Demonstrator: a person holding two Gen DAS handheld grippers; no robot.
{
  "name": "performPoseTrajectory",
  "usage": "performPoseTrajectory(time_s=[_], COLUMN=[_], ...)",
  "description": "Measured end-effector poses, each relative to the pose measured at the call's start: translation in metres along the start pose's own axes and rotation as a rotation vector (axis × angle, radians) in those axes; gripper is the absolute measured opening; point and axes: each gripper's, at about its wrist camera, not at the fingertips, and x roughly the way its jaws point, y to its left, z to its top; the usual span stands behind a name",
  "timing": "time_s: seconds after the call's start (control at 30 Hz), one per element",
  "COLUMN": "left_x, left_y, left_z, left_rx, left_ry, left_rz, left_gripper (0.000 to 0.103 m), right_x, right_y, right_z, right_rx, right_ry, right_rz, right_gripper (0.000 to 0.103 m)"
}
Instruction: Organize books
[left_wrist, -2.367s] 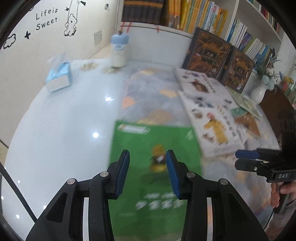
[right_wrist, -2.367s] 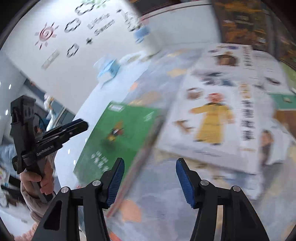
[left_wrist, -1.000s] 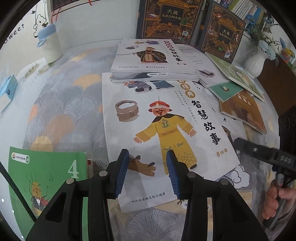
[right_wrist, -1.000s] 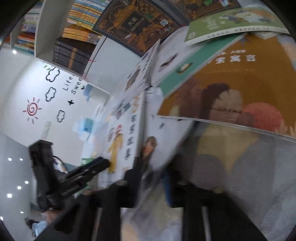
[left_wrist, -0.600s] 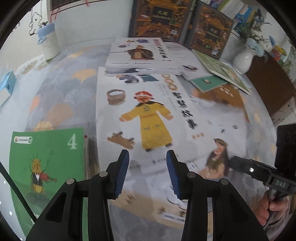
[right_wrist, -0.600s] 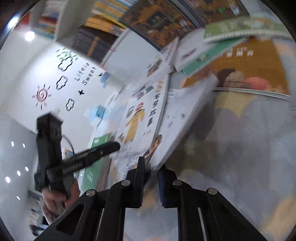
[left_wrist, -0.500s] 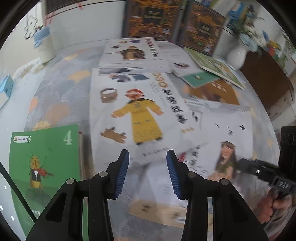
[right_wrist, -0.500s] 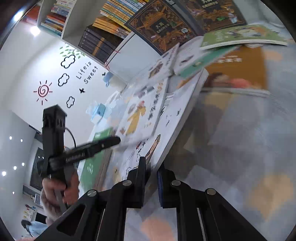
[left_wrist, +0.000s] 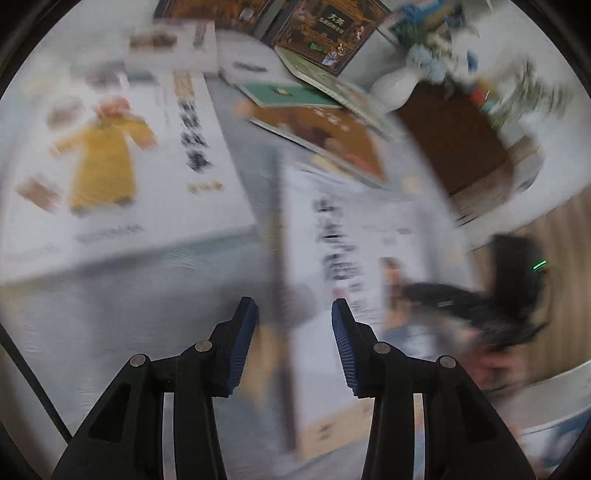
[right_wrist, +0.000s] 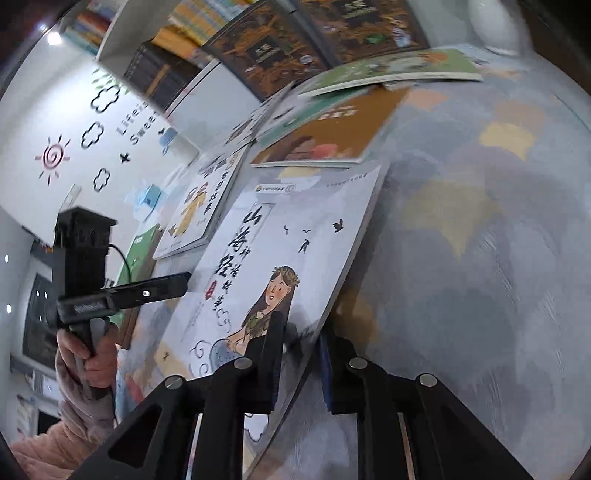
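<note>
Paper book cover (right_wrist: 280, 251), smooth, slight sheen. Right hand-held gripper (right_wrist: 301, 363): matt black plastic, metal pins. Cloth (right_wrist: 498, 280) under books, matt, brushed pattern. Glossy white vase (left_wrist: 397, 86) far right.

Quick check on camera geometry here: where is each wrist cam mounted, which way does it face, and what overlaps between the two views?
Left wrist: on the left gripper, looking down and forward over scattered books; own open blue-padded fingers show, plus the blurred right gripper at right.
Right wrist: on the right gripper, looking forward across the table toward the bookshelf; its jaws pinch the white book's edge; the left hand shows.
Shared: the white book, the yellow-robed cover and the brown book.
</note>
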Motion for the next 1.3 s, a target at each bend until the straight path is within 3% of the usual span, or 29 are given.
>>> performPoseTrajectory(time_s=[0.13,0.23,0.4,0.5,0.67,1.3], left_x=[0.005,0.006,0.009,0.005,0.004,0.005], left_y=[0.006,-0.003,-0.019,-0.012,-0.011,-0.015], left_z=[0.000,-0.004,-0.013,-0.017,-0.022,-0.024], left_rx=[-0.034,0.008,0.121,0.121,0.135,0.144], left_ry=[-0.036,-0.066,-0.140,-0.176,-0.231,-0.240], left_rz=[-0.052,0.071,0.195,0.173,0.165,0.172], left_gripper=[0.035,0.021,0.023,0.024,0.024,0.024], right_x=[0.016,0.020,0.014,0.013,0.013,0.010], right_y=[0.016,0.021,0.002,-0.006,0.003,0.008], right_z=[0.018,0.023,0.014,0.006,0.004,0.001], right_rx=[-0.089,-0.124,-0.053,-0.025,-0.062,-0.078], right_ry=[0.045,0.051,-0.011,-0.064,-0.081,-0.095], right_rz=[-0.033,-0.061,0.035,0.092,0.056,0.029], right_gripper=[0.020,0.021,0.022,0.021,0.020,0.020])
